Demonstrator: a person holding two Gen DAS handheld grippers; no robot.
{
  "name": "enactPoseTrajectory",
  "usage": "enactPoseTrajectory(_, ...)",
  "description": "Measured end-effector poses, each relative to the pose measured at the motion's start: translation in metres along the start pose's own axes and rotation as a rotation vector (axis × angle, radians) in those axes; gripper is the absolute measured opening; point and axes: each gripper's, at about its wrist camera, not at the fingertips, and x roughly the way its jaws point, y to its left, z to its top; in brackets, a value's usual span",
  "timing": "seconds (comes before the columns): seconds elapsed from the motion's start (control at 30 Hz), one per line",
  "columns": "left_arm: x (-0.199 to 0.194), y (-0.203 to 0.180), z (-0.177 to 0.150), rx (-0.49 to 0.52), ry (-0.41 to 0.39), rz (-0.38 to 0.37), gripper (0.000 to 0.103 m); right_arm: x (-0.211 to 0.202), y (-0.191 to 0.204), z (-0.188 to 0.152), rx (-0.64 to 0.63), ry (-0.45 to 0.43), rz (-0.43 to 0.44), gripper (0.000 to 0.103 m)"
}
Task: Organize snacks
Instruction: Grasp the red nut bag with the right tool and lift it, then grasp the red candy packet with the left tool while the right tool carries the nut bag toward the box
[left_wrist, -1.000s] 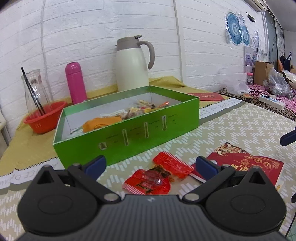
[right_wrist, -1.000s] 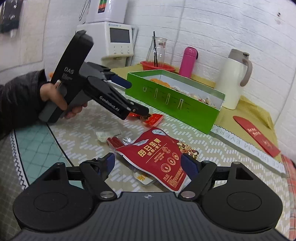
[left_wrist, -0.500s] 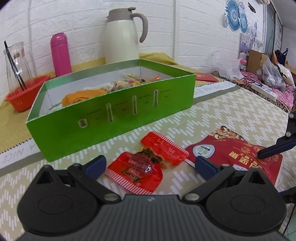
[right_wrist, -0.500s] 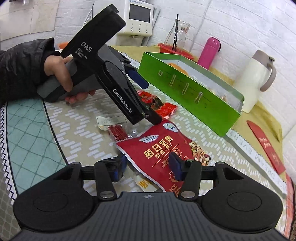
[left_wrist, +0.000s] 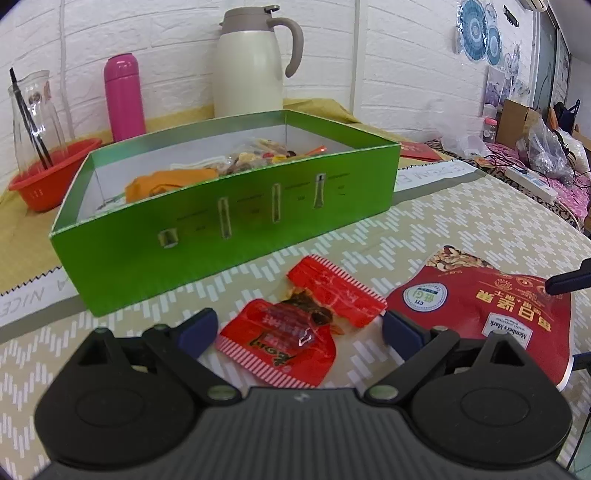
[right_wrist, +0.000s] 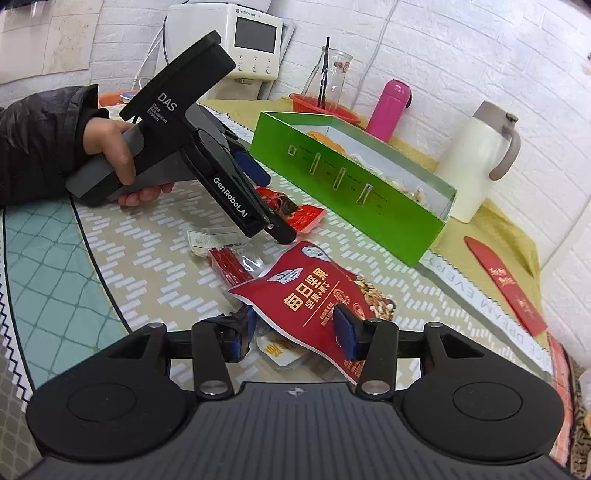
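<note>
A green box (left_wrist: 229, 221) with several snacks inside stands on the table; it also shows in the right wrist view (right_wrist: 354, 184). Two small red snack packets (left_wrist: 295, 325) lie in front of it, between the fingers of my open left gripper (left_wrist: 295, 328), which hovers just over them. My right gripper (right_wrist: 295, 328) has its fingers around the near edge of a large red nut pouch (right_wrist: 317, 295), partly closed on it. The pouch also shows in the left wrist view (left_wrist: 491, 306). The left gripper (right_wrist: 273, 206) shows in the right wrist view.
A cream thermos jug (left_wrist: 251, 62), a pink bottle (left_wrist: 123, 96), a glass carafe (left_wrist: 31, 114) and a red bowl (left_wrist: 51, 181) stand behind the box. A red stick packet (right_wrist: 229, 266), a clear wrapper (right_wrist: 210, 240) and a small packet (right_wrist: 280, 349) lie near the pouch. A red envelope (right_wrist: 506, 280) lies at the right.
My left gripper has moved forward and down over the two red packets. My right gripper has moved onto the nut pouch and its fingers have narrowed around the pouch's edge.
</note>
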Motion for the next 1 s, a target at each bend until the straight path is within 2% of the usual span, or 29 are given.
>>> enactPoseTrajectory(0.27, 0.001, 0.003, 0.002, -0.019, 0.008, 0.004, 0.095, -0.006, -0.005, 0.005, 0.025, -0.019, 0.001, 0.079)
enactPoseTrajectory(0.33, 0.001, 0.005, 0.002, -0.024, 0.008, 0.001, 0.095, -0.007, -0.006, 0.004, 0.024, -0.023, -0.009, 0.082)
enactPoseTrajectory(0.37, 0.001, 0.005, 0.003, -0.023, 0.008, 0.002, 0.095, -0.006, -0.006, 0.003, 0.019, -0.022, -0.025, 0.087)
enactPoseTrajectory(0.43, 0.002, 0.004, 0.003, -0.021, 0.008, 0.006, 0.095, 0.000, -0.005, 0.002, 0.005, -0.017, -0.064, 0.089)
enactPoseTrajectory(0.77, 0.010, -0.008, 0.008, 0.018, 0.016, 0.003, 0.095, 0.044, 0.003, 0.008, -0.149, 0.004, -0.195, 0.089)
enactPoseTrajectory(0.83, 0.010, -0.010, 0.009, 0.016, 0.015, 0.006, 0.092, 0.053, 0.003, 0.007, -0.177, 0.012, -0.226, 0.089)
enactPoseTrajectory(0.9, 0.009, -0.010, 0.009, 0.012, 0.007, 0.000, 0.085, 0.058, 0.002, 0.009, -0.183, 0.008, -0.245, 0.086)
enactPoseTrajectory(1.0, 0.007, -0.011, 0.008, 0.003, -0.003, 0.007, 0.074, 0.063, 0.001, 0.012, -0.175, 0.034, -0.219, 0.051)
